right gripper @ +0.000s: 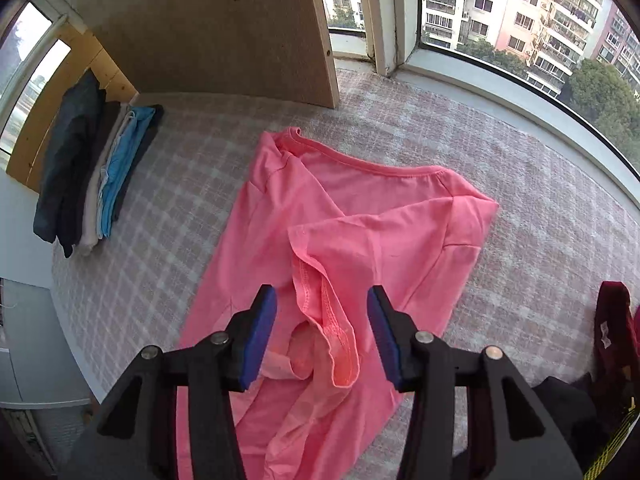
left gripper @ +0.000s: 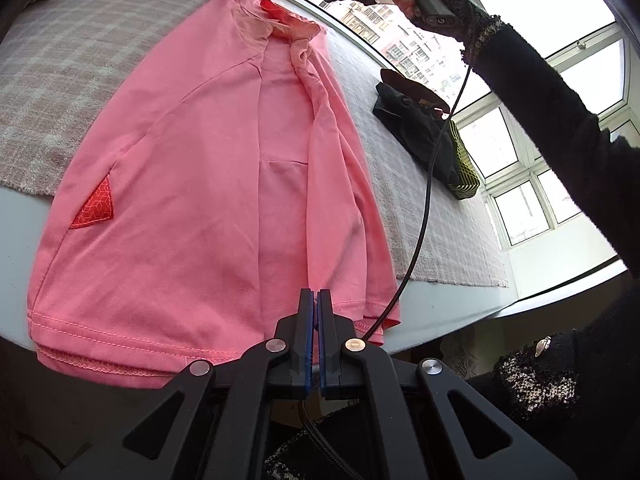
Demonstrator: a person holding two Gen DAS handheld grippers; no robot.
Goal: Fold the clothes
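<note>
Pink T-shirt (left gripper: 192,184) lies flat on the checked cloth (left gripper: 64,64), both side panels folded inward. Left gripper (left gripper: 317,300) is clenched at the shirt's hem, though whether fabric is caught between the pads I can't tell. Right gripper (right gripper: 322,312) hangs above the sleeve (right gripper: 332,320), fingers spread wide. A black cable (left gripper: 428,184) crosses the shirt's right edge; a dark garment pile (left gripper: 424,136) sits right, folded clothes stack (right gripper: 96,168) left.

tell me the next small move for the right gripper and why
Probably lower the right gripper and close it on the sleeve cuff. It is open right above that bunched cuff of the pink shirt, while the left gripper is shut at the hem.
</note>
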